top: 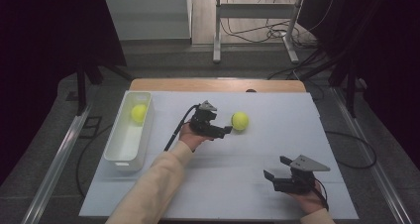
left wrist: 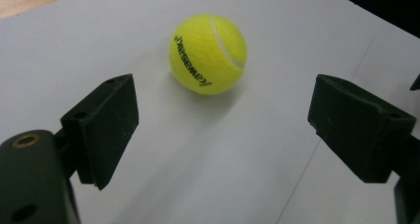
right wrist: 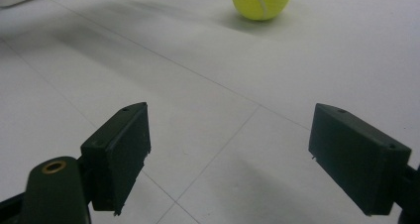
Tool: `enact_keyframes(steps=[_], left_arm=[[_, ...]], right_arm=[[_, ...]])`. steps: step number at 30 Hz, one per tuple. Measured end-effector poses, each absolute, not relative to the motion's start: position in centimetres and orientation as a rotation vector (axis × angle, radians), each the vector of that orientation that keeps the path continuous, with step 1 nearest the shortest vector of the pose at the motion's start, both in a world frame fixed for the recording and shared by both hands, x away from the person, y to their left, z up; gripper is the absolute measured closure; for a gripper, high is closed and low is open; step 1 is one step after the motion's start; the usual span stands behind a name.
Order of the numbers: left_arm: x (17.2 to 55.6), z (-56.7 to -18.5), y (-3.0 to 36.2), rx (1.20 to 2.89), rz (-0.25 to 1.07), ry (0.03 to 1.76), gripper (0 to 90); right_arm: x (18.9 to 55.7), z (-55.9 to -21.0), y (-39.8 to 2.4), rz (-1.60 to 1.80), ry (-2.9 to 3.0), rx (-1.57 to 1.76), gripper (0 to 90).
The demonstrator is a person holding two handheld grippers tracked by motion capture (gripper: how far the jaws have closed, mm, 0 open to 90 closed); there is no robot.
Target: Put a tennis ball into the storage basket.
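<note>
A yellow tennis ball (top: 239,120) lies on the white table top near the middle; in the left gripper view this ball (left wrist: 208,54) rests a little beyond the jaws, untouched. My left gripper (top: 229,129) hovers just left of it, jaws wide apart and empty, also seen as the left gripper (left wrist: 223,130). My right gripper (top: 275,167) rests low at the front right, open and empty, the right gripper (right wrist: 230,154) facing the same ball (right wrist: 261,1) far off. A second tennis ball (top: 138,113) lies inside the white tray (top: 122,157).
The long white tray stands along the table's left side. A wooden strip (top: 218,84) borders the far edge. Cables and metal frame legs (top: 217,30) stand on the floor beyond the table.
</note>
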State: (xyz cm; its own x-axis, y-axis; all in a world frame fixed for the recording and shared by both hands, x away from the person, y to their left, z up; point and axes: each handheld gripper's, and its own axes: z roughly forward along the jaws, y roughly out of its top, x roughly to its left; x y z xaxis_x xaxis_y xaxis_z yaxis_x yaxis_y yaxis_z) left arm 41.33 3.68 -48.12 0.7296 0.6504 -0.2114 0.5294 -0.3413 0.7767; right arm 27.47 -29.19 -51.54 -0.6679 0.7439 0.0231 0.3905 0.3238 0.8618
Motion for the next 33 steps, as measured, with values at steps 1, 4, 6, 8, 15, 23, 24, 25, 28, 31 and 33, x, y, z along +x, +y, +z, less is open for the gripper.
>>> enact_keyframes(steps=[1,4,6,8,15,23,24,25,28,31,33], left_arm=[[41.4,-48.2,3.5,2.024,0.168,0.897,13.1],[41.6,-48.4,3.3,2.027,0.165,0.898,13.1],[41.7,-48.6,3.1,2.021,0.162,0.901,13.1],[41.8,-48.8,2.8,2.021,0.158,0.902,13.1],[42.4,-49.3,2.1,2.039,0.160,0.902,13.0],[42.9,-49.7,1.3,2.061,0.186,0.896,12.7],[43.0,-49.7,1.2,2.059,0.182,0.895,12.5],[43.0,-49.7,1.2,2.059,0.182,0.895,12.4],[43.1,-49.9,0.6,2.063,0.189,0.893,12.1],[43.3,-49.9,0.1,2.075,0.198,0.888,11.8],[43.4,-49.9,-0.3,2.075,0.197,0.890,11.6]], right_arm=[[27.5,-51.5,-29.2,1.284,2.216,1.010,17.0],[27.5,-51.5,-29.2,1.284,2.217,1.010,17.0],[27.5,-51.6,-29.2,1.282,2.218,1.007,17.0],[27.4,-51.6,-29.2,1.280,2.220,1.006,17.0],[27.5,-51.5,-29.2,1.280,2.218,1.007,17.0],[27.5,-51.6,-29.2,1.284,2.220,1.005,17.0],[27.5,-51.6,-29.2,1.284,2.220,1.005,17.0],[27.5,-51.6,-29.2,1.284,2.220,1.005,17.0],[27.5,-51.6,-29.2,1.284,2.220,1.004,17.0],[27.5,-51.5,-29.2,1.281,2.220,1.004,17.0],[27.5,-51.5,-29.2,1.281,2.221,1.003,17.0]])
